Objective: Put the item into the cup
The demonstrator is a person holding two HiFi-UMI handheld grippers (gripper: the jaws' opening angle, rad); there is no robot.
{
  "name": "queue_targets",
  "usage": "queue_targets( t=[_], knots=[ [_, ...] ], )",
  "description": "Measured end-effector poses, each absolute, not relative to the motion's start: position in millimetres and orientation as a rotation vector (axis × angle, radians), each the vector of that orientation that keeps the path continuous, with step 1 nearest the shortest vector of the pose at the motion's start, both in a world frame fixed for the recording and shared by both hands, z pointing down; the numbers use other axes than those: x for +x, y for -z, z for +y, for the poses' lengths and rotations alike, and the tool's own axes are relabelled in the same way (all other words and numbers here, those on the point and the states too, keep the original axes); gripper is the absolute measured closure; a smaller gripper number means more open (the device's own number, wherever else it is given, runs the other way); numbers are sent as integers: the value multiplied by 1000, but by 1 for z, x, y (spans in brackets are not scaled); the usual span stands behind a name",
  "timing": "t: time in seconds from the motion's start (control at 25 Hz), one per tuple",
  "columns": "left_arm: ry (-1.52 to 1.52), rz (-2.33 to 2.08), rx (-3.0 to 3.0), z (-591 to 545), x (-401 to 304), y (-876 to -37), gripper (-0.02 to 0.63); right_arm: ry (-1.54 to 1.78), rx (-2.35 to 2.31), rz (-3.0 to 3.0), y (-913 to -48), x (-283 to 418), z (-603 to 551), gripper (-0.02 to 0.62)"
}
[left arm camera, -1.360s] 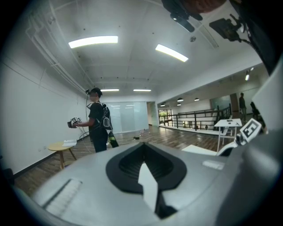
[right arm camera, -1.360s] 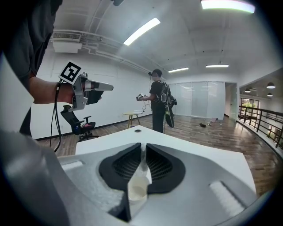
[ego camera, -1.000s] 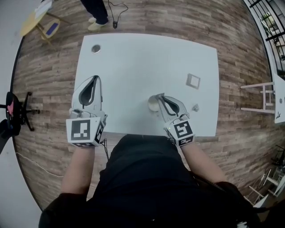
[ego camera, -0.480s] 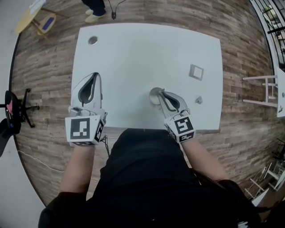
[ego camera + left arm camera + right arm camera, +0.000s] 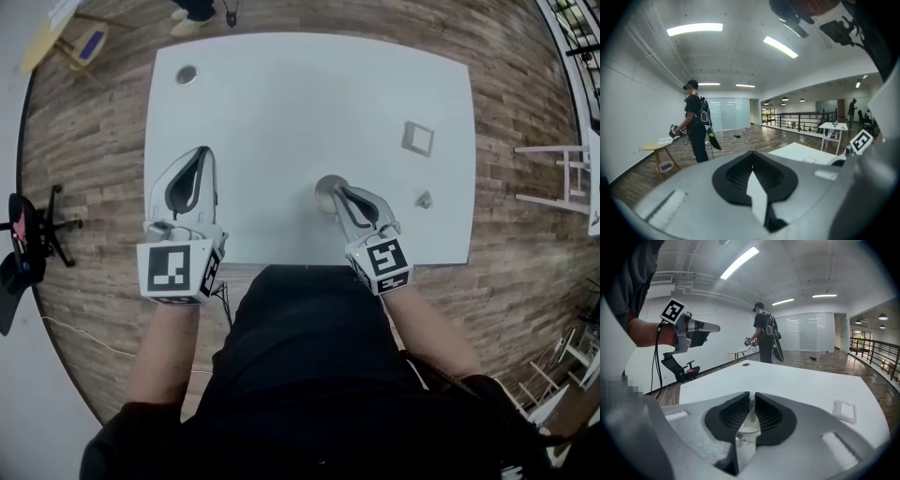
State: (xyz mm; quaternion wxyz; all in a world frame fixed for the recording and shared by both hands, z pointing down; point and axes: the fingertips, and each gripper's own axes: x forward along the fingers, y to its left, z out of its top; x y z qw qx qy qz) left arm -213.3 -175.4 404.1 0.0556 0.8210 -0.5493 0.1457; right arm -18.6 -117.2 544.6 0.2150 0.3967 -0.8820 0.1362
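Note:
A small pale cup [image 5: 324,191] stands on the white table [image 5: 309,103] near its front edge. My right gripper [image 5: 336,190] is shut on the cup's rim. In the right gripper view the cup's wall [image 5: 746,430] sits pinched between the black pads of the right gripper [image 5: 752,397]. A small grey item [image 5: 425,199] lies on the table just right of that gripper. My left gripper [image 5: 203,152] is held over the table's left side, shut and with nothing in it. In the left gripper view it [image 5: 752,155] points out into the room.
A white square piece [image 5: 418,139] lies on the table at the right, also seen from the right gripper [image 5: 845,411]. A round dark disc [image 5: 187,75] sits at the far left corner. A person [image 5: 765,336] stands beyond the table beside a small round side table [image 5: 658,147].
The head view has tilted, so the table sits higher in the frame. Both grippers keep their places over the table, and the right one stays on the cup.

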Motion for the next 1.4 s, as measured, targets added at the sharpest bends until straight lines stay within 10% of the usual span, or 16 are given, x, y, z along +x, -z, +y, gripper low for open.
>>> queue_targets(
  t=[1.4],
  knots=[
    [-423, -1624, 2523, -180, -206, -414, 599, -402, 1164, -2379, -550, -13, -116, 500]
  ],
)
